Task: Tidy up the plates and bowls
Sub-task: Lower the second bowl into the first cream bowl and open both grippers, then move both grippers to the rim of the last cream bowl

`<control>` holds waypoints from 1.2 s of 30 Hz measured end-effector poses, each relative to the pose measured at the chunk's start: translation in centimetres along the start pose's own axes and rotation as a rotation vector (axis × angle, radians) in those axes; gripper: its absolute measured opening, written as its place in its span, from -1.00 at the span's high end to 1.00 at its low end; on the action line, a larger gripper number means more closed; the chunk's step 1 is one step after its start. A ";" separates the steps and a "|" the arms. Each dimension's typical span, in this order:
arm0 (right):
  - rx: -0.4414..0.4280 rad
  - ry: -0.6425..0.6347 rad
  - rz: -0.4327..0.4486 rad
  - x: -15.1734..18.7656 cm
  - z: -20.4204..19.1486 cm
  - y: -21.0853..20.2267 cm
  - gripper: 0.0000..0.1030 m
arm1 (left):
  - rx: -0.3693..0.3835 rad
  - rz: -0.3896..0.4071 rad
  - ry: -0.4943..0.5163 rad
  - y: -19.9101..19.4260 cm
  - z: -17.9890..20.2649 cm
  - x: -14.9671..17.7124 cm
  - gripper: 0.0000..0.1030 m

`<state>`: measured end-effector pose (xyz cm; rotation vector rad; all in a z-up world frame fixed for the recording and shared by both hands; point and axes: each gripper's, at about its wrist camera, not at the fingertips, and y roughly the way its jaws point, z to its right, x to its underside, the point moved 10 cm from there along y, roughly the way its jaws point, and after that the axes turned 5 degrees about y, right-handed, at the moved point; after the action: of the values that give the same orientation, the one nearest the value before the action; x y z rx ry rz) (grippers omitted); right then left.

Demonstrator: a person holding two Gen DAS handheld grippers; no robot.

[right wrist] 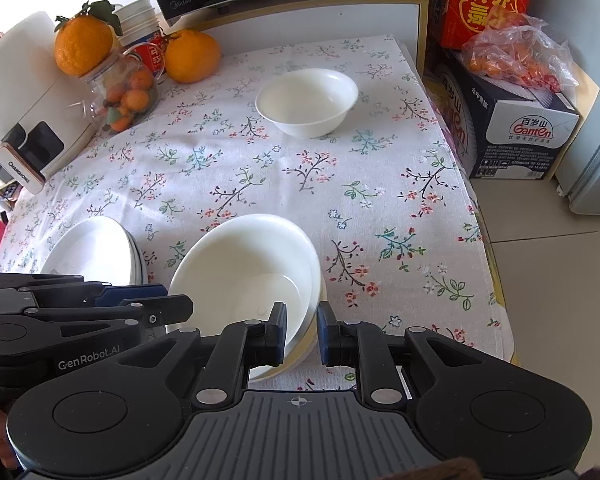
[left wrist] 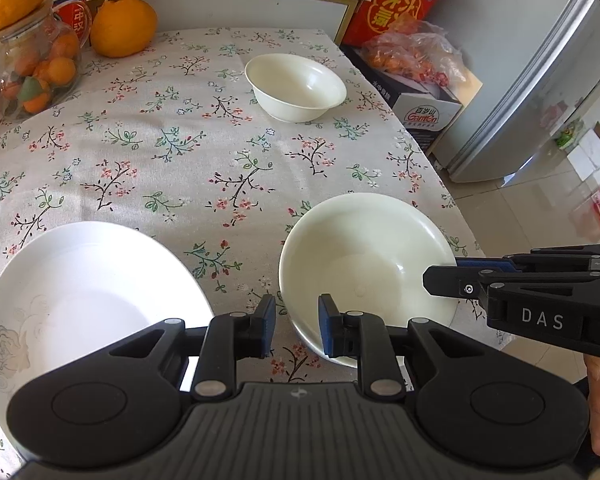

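A stack of white bowls sits near the table's front edge, also in the left wrist view. My right gripper is open, its fingers straddling the stack's near rim. My left gripper is open and empty, just left of the bowls' rim, between them and a stack of white plates, which also shows in the right wrist view. A single white bowl stands at the far side of the table, also in the right wrist view.
The table has a floral cloth. A glass jar of small oranges, two large oranges and a white appliance stand at the back left. Boxes and a bag of fruit stand right of the table; a fridge beyond.
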<state>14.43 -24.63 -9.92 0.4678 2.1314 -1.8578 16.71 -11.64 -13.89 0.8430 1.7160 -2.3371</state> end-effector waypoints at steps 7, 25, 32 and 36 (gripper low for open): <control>-0.002 0.040 0.032 -0.8 0.9 -0.7 0.64 | -0.005 0.006 -0.013 -0.1 -0.1 -0.2 0.62; -0.006 0.113 0.038 -2.9 2.2 0.5 0.27 | -0.050 0.043 -0.051 0.3 -0.9 -2.3 0.62; -0.016 0.191 0.042 -4.8 2.7 1.2 -0.11 | -0.068 0.055 -0.062 0.9 -1.5 -3.9 0.62; -0.020 0.215 0.036 -6.2 2.6 1.9 -0.18 | -0.093 0.070 -0.071 1.3 -2.3 -5.3 0.57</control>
<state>20.90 -27.35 -9.46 0.7264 2.2570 -1.8372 22.51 -11.23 -12.79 0.7818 1.7230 -2.1971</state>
